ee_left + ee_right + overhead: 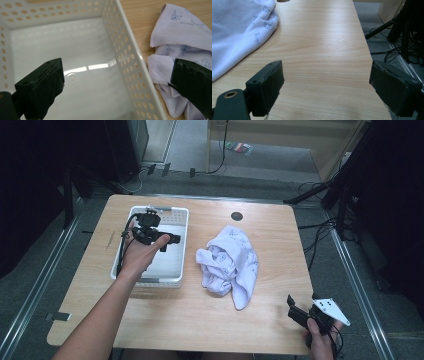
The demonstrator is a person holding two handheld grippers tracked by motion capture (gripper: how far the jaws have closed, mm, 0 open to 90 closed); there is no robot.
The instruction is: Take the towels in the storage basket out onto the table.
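The left gripper hangs over the white perforated basket, its jaws spread wide and holding nothing, which suggests the basket is meant as the drop-off place. The basket looks empty, though its near end is hidden under the hand. The crumpled pale lilac cloth lies on the wooden table just beside the basket's right wall. The right gripper waits at the table's near right corner, jaws wide apart and empty, well clear of the cloth.

Glossy plastic basket, soft cloth, wood-grain table
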